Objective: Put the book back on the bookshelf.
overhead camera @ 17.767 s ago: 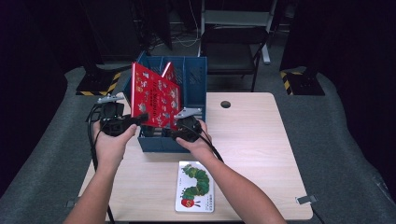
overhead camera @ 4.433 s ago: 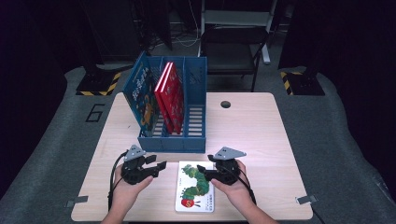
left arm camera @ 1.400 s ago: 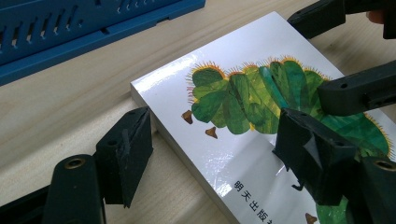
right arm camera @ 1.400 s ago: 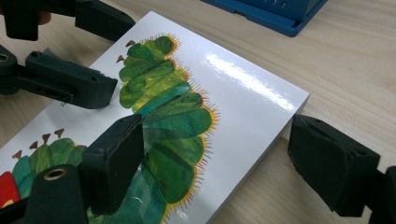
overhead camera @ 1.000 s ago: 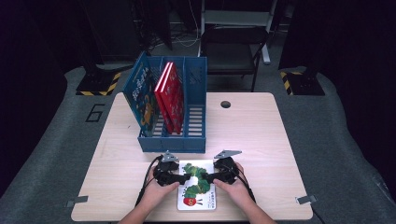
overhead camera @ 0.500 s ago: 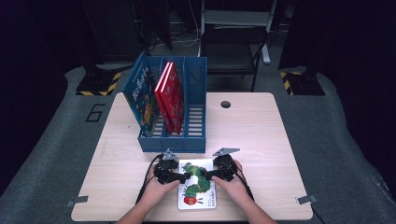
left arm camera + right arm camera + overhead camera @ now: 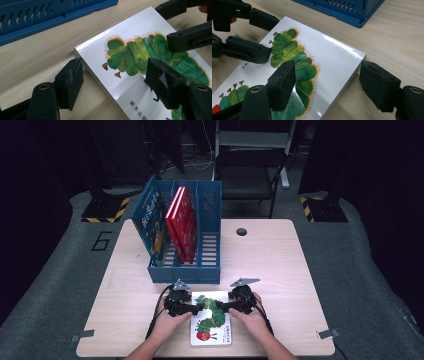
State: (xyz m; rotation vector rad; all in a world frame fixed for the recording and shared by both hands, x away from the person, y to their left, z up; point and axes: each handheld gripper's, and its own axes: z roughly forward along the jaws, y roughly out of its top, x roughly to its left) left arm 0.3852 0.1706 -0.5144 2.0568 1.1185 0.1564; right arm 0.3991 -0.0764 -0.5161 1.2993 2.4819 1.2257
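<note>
Glossy and white, the book [image 7: 211, 320] lies flat on the counter [image 7: 280, 265] just before the blue rack [image 7: 185, 270]. Left claw [image 7: 113, 85] and right claw [image 7: 327, 86] each straddle a long edge, jaws wide but just closing in, neither pinching yet. Risk: the slick cover may slide or the book may tilt if only one side bites.

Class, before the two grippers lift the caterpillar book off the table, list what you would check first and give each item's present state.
1. Left gripper straddles the caterpillar book's edge; jaws just closing: ok.
2. Right gripper straddles the opposite edge: ok.
3. Pads pressing firmly on the book: not ok, gaps remain.
4. Book lying flat on the table: ok.
5. Free slot at the right of the blue file rack: ok.
</note>
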